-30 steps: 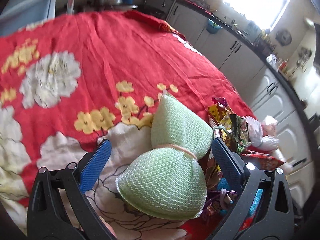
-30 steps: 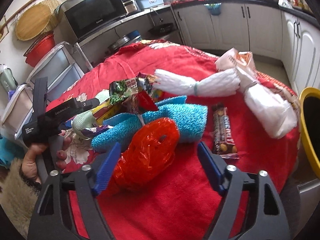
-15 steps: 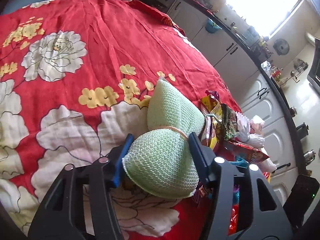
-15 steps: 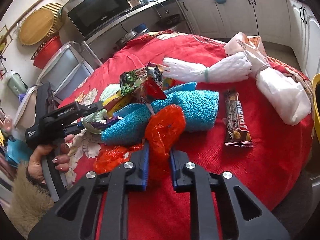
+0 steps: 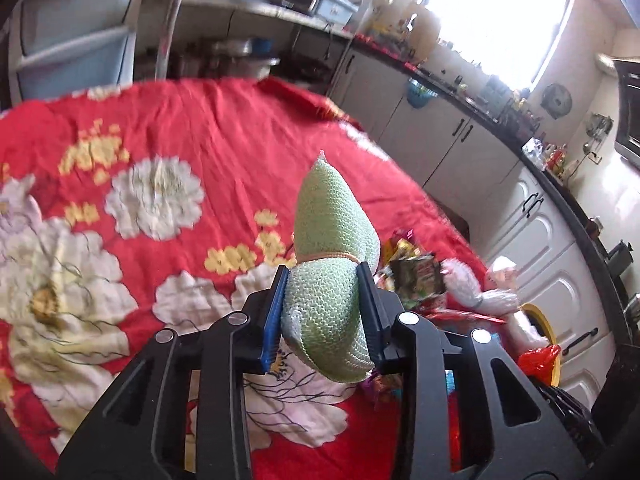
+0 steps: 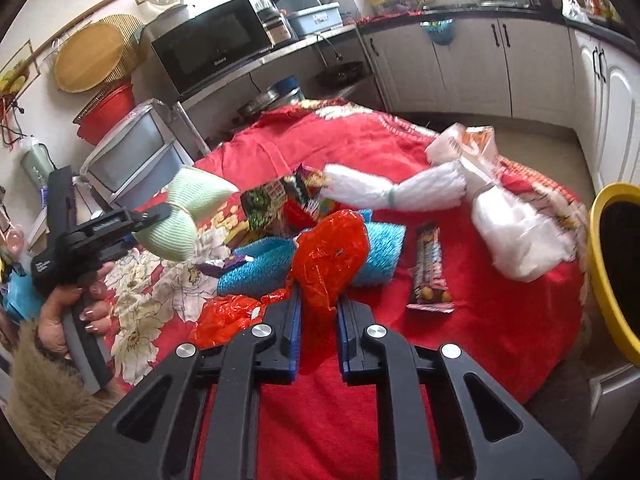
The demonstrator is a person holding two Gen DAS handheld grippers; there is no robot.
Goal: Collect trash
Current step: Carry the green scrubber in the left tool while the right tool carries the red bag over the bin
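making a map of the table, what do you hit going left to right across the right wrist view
left gripper holding the green mesh sponge → green snack wrapper → red plastic bag in the right gripper → chocolate bar wrapper → white plastic bag → yellow-rimmed bin

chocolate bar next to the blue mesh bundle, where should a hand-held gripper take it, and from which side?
Grip the chocolate bar across its narrow width near mid-length, coming straight down from above. It lies flat on the red tablecloth, long axis running away from the camera, with bare cloth along its right edge. The blue mesh bundle sits close on its left, so keep that finger tight.
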